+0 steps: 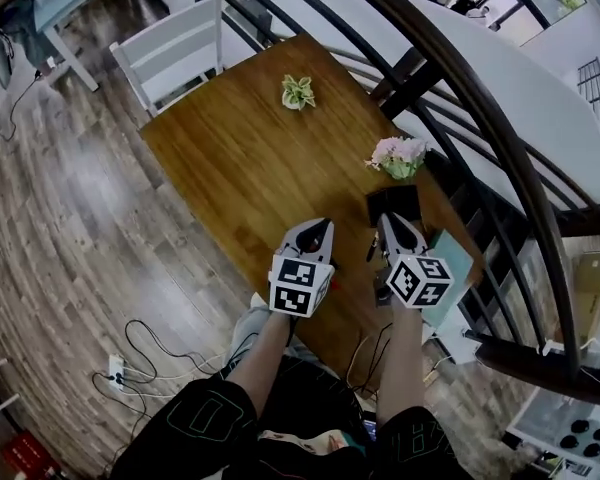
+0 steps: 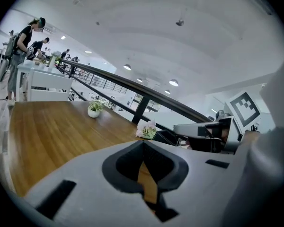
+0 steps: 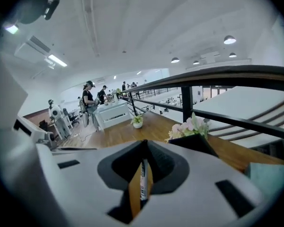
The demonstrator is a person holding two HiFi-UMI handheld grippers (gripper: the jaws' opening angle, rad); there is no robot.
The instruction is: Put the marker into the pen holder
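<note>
we judge the task barely begun: the marker is not in the pen holder, and neither claw has hold of it.

starting at the left, the left gripper (image 1: 316, 226) sits over the table (image 1: 230, 158), to the near left of the pen holder (image 1: 393, 205). its jaws meet at the tips, and only bare wood shows in the slit beneath them, so it carries nothing.

next along, the marker (image 3: 143, 178) is on our side of the pen holder and apart from it. in the right gripper view it shows through the slit under the jaws, lying lengthwise along their line. it is a slim white stick with dark print down the barrel; we cannot tell which end has the cap. wood shows between it and one jaw, so we take it to be lying on the table rather than clamped.

the right gripper (image 1: 386, 220) hangs just short of the pen holder, its jaws closed tip to tip above the marker. the pen holder is a black, square-looking box standing upright, with pink flowers (image 1: 398, 155) just behind it.

what is left, as we read it: open the right claw, take the marker, lift it and drop it into the pen holder.
</note>
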